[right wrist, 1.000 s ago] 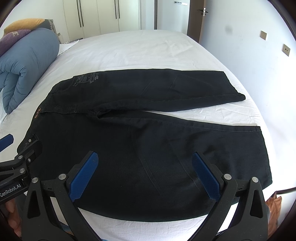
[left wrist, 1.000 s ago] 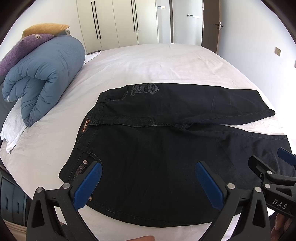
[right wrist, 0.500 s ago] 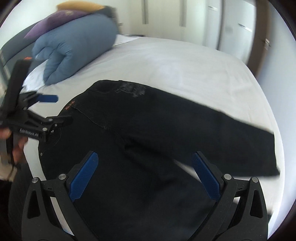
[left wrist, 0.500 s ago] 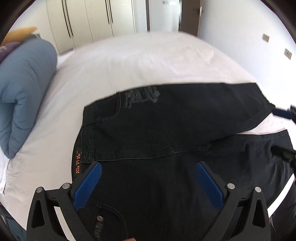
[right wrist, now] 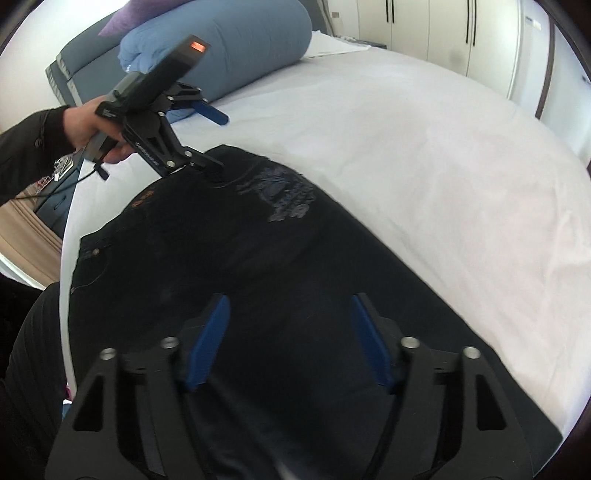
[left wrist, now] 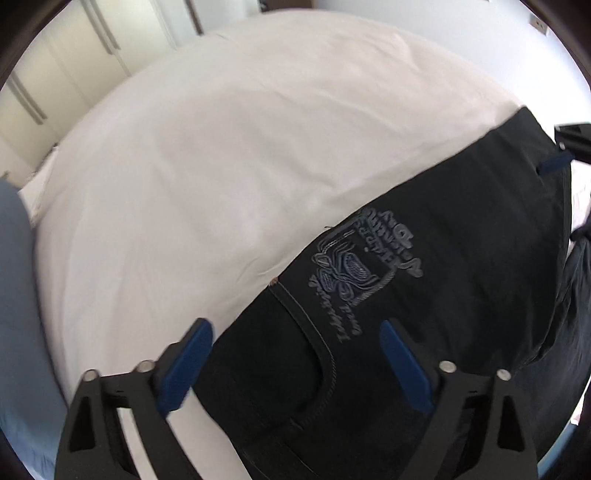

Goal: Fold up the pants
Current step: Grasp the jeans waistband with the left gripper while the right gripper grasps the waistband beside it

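Observation:
Black pants (left wrist: 461, 258) lie flat on the white bed (left wrist: 221, 166), the embroidered back pocket (left wrist: 362, 266) facing up. My left gripper (left wrist: 295, 354) hovers over the pants' far edge near the waist, one finger over the sheet and one over the cloth. Its jaws are closing and no cloth is pinched between the pads. In the right wrist view the left gripper (right wrist: 214, 138) shows at the upper left, held by a hand (right wrist: 85, 125). My right gripper (right wrist: 290, 332) hangs over the far leg of the pants (right wrist: 258, 251). Its jaws are closing too, with only flat cloth beneath.
A rolled blue duvet (right wrist: 221, 48) and a purple pillow (right wrist: 122, 22) lie at the head of the bed. Wardrobe doors (right wrist: 424, 22) stand behind. White sheet stretches beyond the pants. The person's dark sleeve (right wrist: 29, 147) and the bed's near edge are at the left.
Both grippers have swept across the pants toward their far edge and rolled, so the views are tilted. Both pairs of jaws stand narrower than before.

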The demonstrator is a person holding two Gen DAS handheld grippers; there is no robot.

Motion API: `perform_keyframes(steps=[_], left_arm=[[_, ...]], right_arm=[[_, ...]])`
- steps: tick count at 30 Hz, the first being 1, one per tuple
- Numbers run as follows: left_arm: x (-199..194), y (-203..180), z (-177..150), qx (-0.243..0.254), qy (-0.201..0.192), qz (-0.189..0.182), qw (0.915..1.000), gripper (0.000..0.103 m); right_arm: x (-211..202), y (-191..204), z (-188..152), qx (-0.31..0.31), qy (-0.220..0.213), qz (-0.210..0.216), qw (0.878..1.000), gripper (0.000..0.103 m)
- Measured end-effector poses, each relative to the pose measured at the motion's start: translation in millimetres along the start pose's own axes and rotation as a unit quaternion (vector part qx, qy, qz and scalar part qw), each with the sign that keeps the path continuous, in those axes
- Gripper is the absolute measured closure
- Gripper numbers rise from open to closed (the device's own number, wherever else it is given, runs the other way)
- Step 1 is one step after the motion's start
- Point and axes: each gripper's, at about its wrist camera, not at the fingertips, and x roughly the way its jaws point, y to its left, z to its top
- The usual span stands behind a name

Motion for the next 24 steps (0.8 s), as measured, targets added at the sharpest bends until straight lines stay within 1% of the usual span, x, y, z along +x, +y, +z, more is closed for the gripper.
perform_keyframes(steps=[2, 4, 5, 7, 9, 10, 12, 13, 14, 15, 16, 18, 19, 21, 22, 24], left_arm=[[18, 12, 11, 0.005, 0.020, -0.010, 0.9997, 0.016], [33, 25, 17, 0.002, 0.028, -0.023, 0.9993, 0.016], [38, 30, 19, -0.001, 0.033, -0.029, 0.9990, 0.017], [54, 39, 17, -0.007, 0.056, -0.031, 0.9979, 0.018], [62, 40, 14, -0.002, 0.069, -0.040, 0.9968, 0.021], [67, 38, 11, -0.002, 0.075, -0.046, 0.9961, 0.026], [69, 35, 9, -0.007, 0.074, -0.052, 0.9959, 0.035], [69, 32, 9, -0.009, 0.071, -0.056, 0.9958, 0.045], [68, 30, 9, -0.010, 0.070, -0.063, 0.9955, 0.065], [64, 24, 8, -0.007, 0.068, -0.064, 0.9956, 0.075], [61, 18, 7, 0.001, 0.065, -0.058, 0.9962, 0.088], [54, 7, 5, 0.019, 0.058, -0.036, 0.9975, 0.093], [47, 2, 3, 0.026, 0.049, -0.027, 0.9981, 0.095], [33, -9, -4, 0.034, 0.022, -0.013, 0.9991, 0.096], [21, -15, -10, 0.036, 0.001, -0.006, 0.9993, 0.096], [2, -24, -23, 0.037, -0.026, -0.002, 0.9990, 0.096]], right_arm=[[10, -14, 4, 0.008, -0.004, 0.009, 1.000, 0.040], [16, -24, 7, 0.007, -0.008, 0.017, 1.000, 0.041], [18, -26, 7, 0.004, -0.008, 0.021, 1.000, 0.044], [24, -31, 8, -0.004, -0.001, 0.027, 1.000, 0.044], [34, -30, 9, -0.013, 0.006, 0.031, 0.999, 0.044], [38, -32, 11, -0.019, 0.009, 0.031, 0.999, 0.044], [40, -34, 14, -0.022, 0.012, 0.029, 0.999, 0.044], [44, -36, 18, -0.021, 0.013, 0.030, 0.999, 0.044], [45, -37, 22, -0.020, 0.013, 0.029, 0.999, 0.044], [47, -38, 26, -0.021, 0.014, 0.027, 0.999, 0.044], [50, -39, 31, -0.022, 0.015, 0.027, 0.999, 0.044], [54, -36, 40, -0.031, 0.018, 0.026, 0.999, 0.048], [57, -34, 45, -0.038, 0.022, 0.022, 0.999, 0.048], [63, -33, 53, -0.045, 0.031, 0.019, 0.998, 0.048], [66, -33, 57, -0.048, 0.032, 0.017, 0.998, 0.048], [69, -31, 66, -0.057, 0.036, 0.014, 0.998, 0.048]])
